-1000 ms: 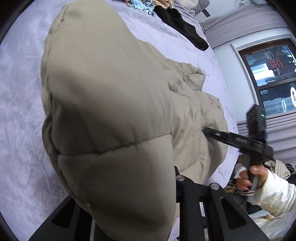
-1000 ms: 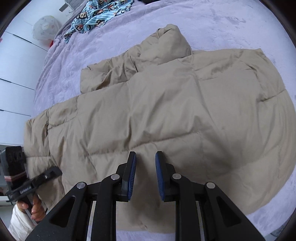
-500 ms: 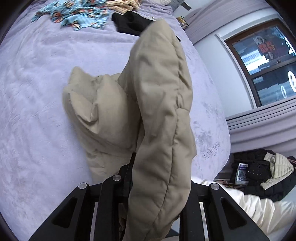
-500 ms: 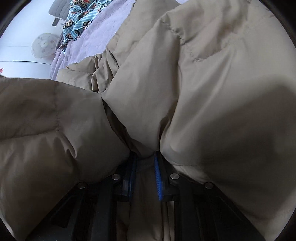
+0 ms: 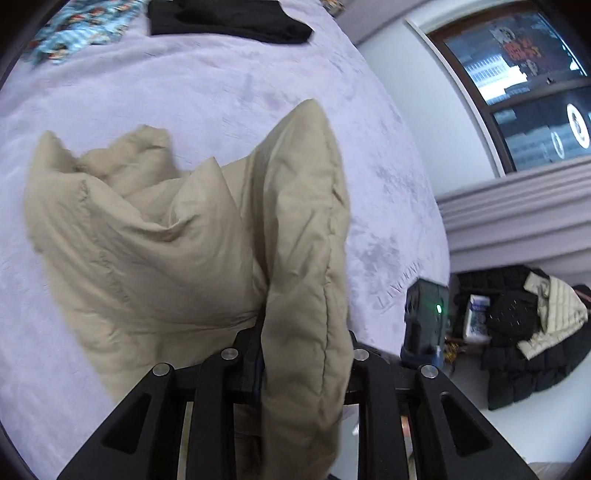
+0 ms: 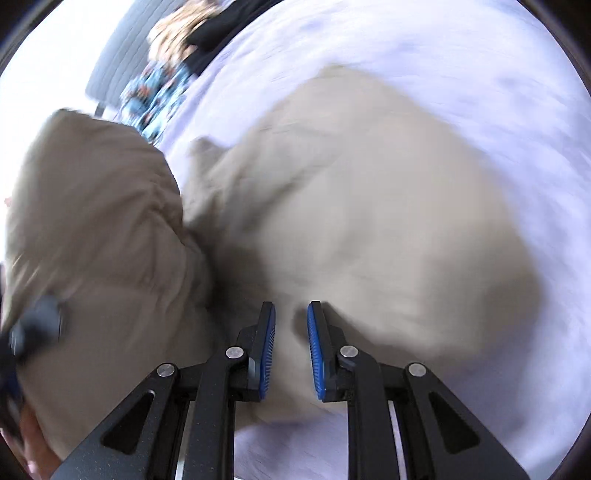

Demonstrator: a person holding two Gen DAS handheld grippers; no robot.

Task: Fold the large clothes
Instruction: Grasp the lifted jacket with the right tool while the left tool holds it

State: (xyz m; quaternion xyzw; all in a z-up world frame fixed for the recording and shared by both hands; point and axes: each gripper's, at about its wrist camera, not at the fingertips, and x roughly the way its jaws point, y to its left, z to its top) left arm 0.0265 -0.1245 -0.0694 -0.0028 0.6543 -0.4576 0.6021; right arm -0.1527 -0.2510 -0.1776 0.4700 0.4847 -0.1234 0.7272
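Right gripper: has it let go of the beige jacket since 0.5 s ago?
Yes. The right gripper was clamped in jacket folds; now its blue pads stand apart with nothing between them, and the beige jacket lies beyond on the purple bedspread.

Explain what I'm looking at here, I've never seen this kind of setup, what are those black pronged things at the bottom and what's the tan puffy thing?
There is no robot. A person holds a pair of hand-held tongs in each hand, and each pair carries a wide-angle camera looking out along its two fingers. The black prongs are those tongs.

In the left camera's picture, the left tongs are clamped on a fold of a tan puffy jacket, lifting it off a lavender bedspread. A black garment lies farther up the bed.

The right camera's picture is blurred by motion. Its right tongs, with blue pads, stand open over the same jacket, gripping nothing.
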